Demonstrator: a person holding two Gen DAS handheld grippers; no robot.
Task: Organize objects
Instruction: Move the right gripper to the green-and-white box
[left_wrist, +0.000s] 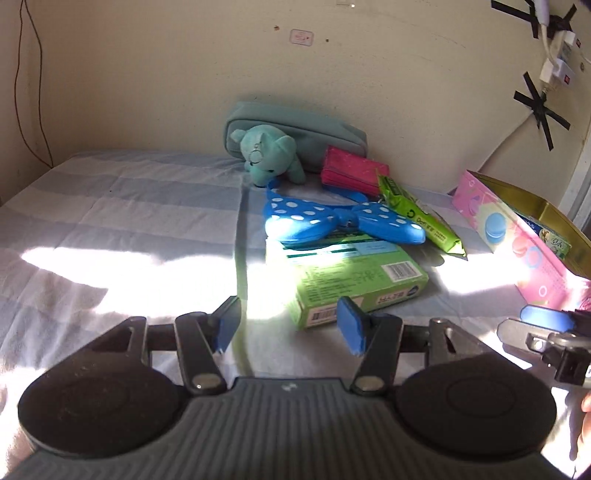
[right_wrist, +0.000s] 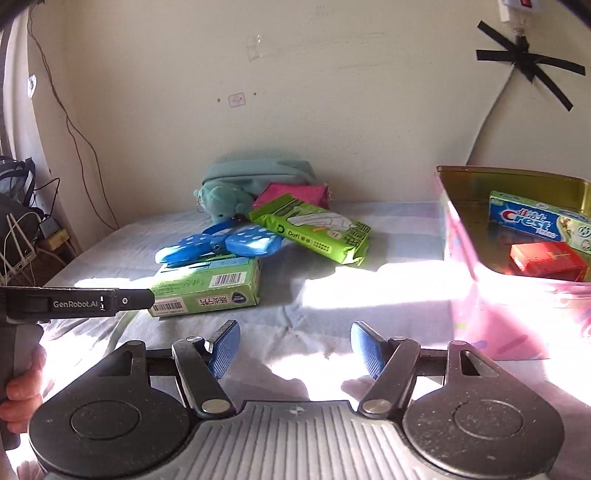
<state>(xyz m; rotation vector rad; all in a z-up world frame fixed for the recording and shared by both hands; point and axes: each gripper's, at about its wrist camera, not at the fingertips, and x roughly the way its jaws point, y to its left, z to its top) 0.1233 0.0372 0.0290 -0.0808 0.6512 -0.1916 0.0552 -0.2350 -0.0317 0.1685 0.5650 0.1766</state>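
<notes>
Both grippers, left and right, hovered with fingers spread and empty. The green box lay on the bed under a blue pouch; it looked light and stiff, best pinched across its narrow sides.

Black claw, blue ribbed pads — "GenRobot.AI" lettering, silver screws

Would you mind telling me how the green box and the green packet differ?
The green box is a rigid carton lying flat; the green packet is a soft wrapper, propped at a tilt. The blue dotted pouch lies on the box; nothing lies on the packet. Both are green, printed, and outside the tin.
</notes>
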